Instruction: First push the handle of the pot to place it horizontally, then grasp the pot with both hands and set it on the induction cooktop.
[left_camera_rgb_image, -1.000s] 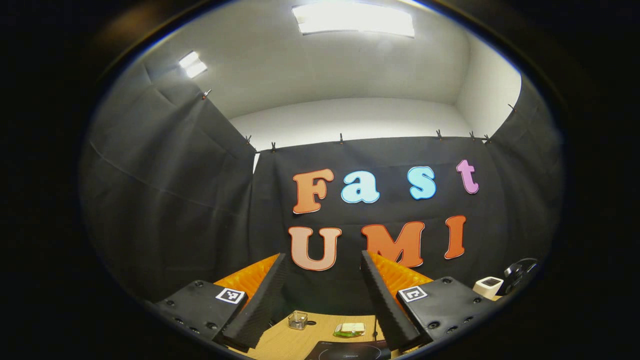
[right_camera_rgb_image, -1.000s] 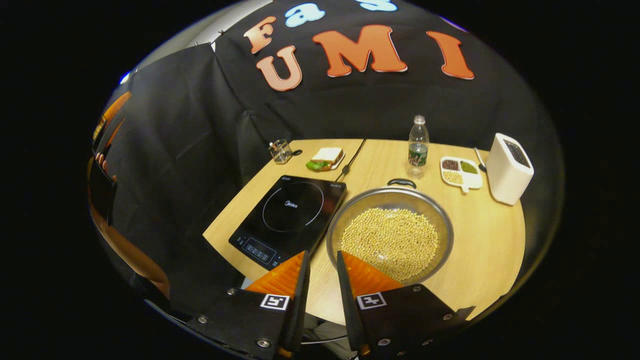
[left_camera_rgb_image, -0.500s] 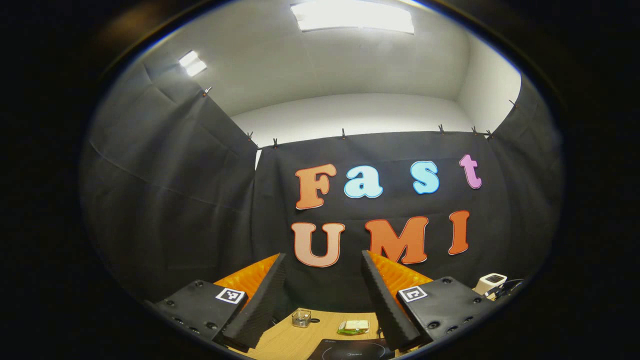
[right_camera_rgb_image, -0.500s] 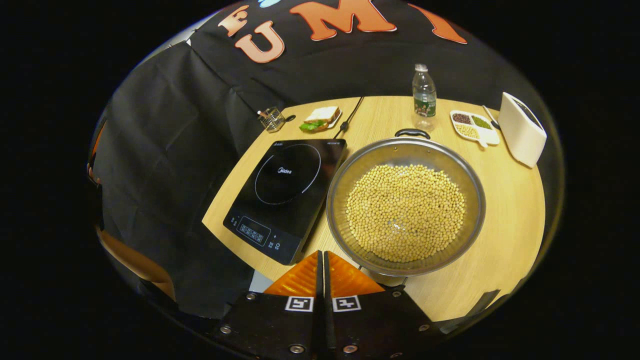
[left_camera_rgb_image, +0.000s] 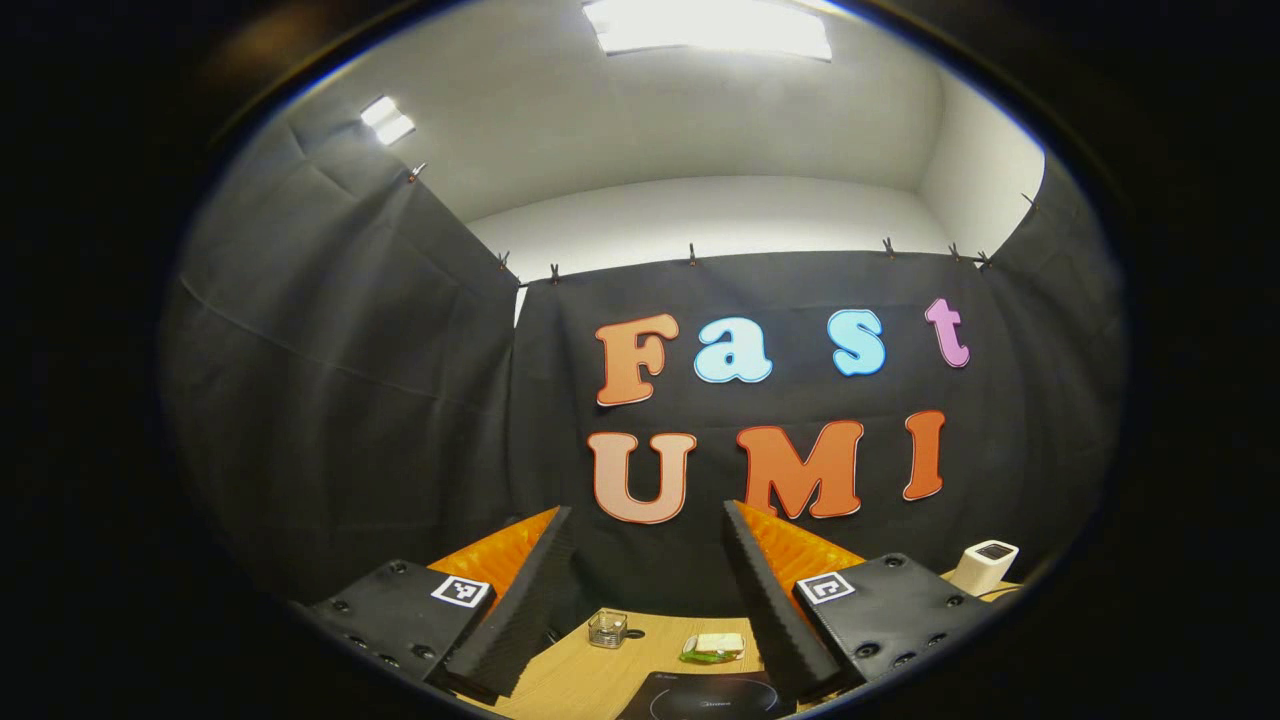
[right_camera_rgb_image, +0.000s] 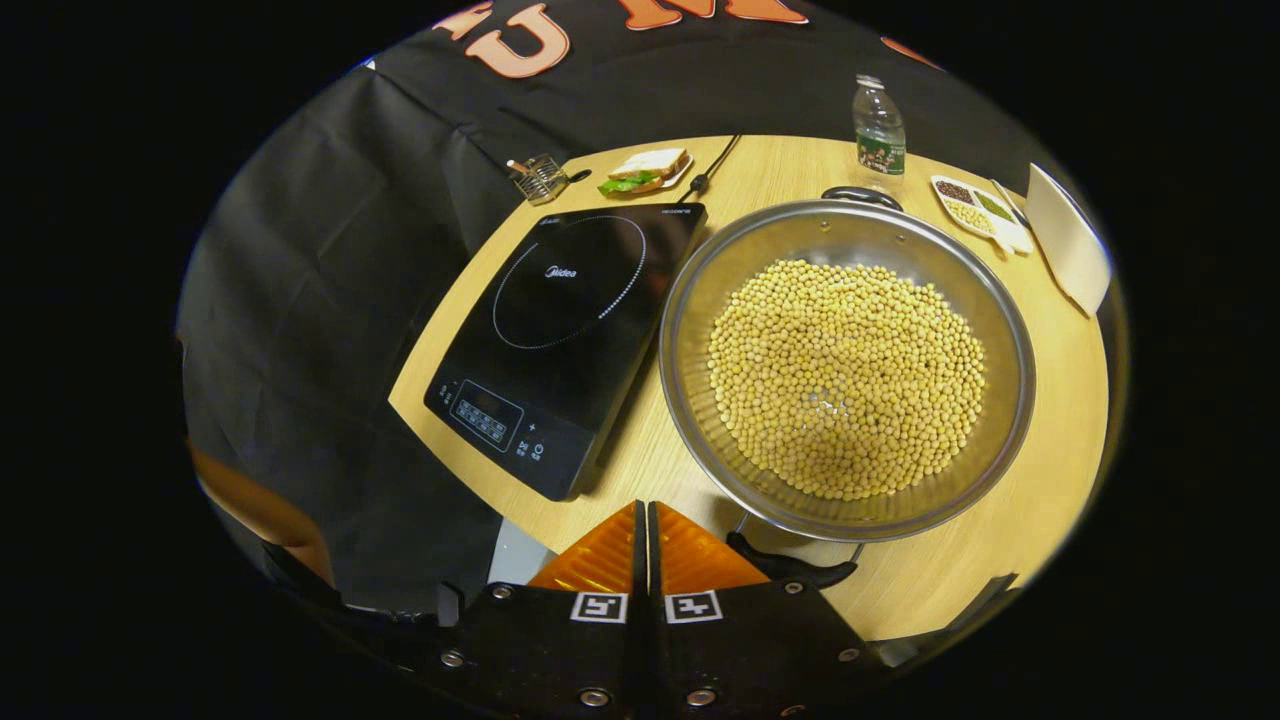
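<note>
**Pot beside the cooktop, near handle half hidden**

The pot's (right_camera_rgb_image: 845, 365) near handle (right_camera_rgb_image: 795, 565) is partly covered by the right gripper (right_camera_rgb_image: 645, 515) — whether they touch cannot be told. That gripper's fingers are pressed together, holding nothing. The pot, full of yellow beans, sits on the table (right_camera_rgb_image: 1040, 500) just right of the induction cooktop (right_camera_rgb_image: 560, 330). The left gripper (left_camera_rgb_image: 648, 520) is raised toward the wall — fingers wide apart, empty; the cooktop (left_camera_rgb_image: 705, 700) is cut off below it.

The left tool (left_camera_rgb_image: 648, 515) is pointing at the booth's black cloth wall (left_camera_rgb_image: 400, 400), its fingers spread wide. Below, the counter (left_camera_rgb_image: 570, 680) is carrying a small glass container (left_camera_rgb_image: 607, 629), a sandwich (left_camera_rgb_image: 714, 647) and the induction cooktop (left_camera_rgb_image: 705, 700).
</note>
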